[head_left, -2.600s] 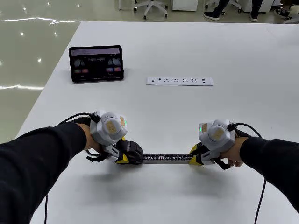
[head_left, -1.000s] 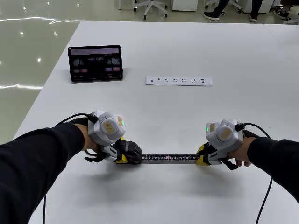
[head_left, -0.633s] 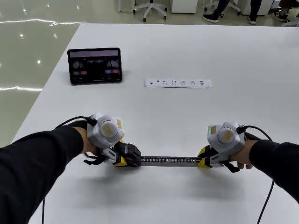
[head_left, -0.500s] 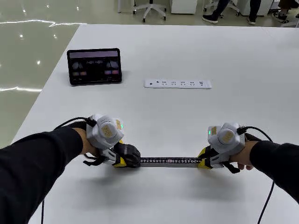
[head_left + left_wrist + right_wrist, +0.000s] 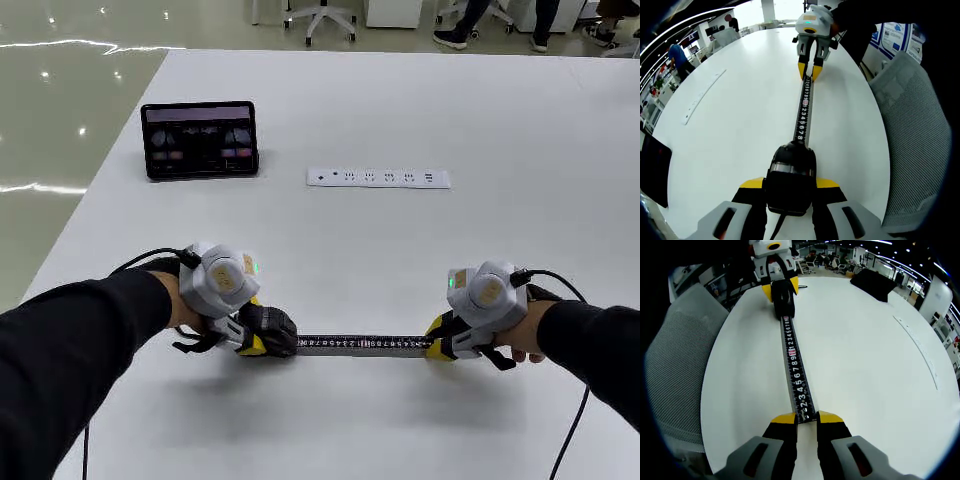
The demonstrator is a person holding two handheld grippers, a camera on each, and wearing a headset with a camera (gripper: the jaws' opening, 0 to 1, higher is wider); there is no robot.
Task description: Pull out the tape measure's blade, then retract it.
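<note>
Tape measure [image 5: 790, 172] lies on the table [image 5: 400, 250], its case clamped between the fingers [image 5: 753, 183] of the left gripper [image 5: 790, 183]. The right gripper [image 5: 807, 418] pinches the tip of the extended blade [image 5: 792, 355].

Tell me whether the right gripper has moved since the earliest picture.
Yes: the right gripper shifted rightward past the power strip's right end, lengthening the exposed blade.
</note>
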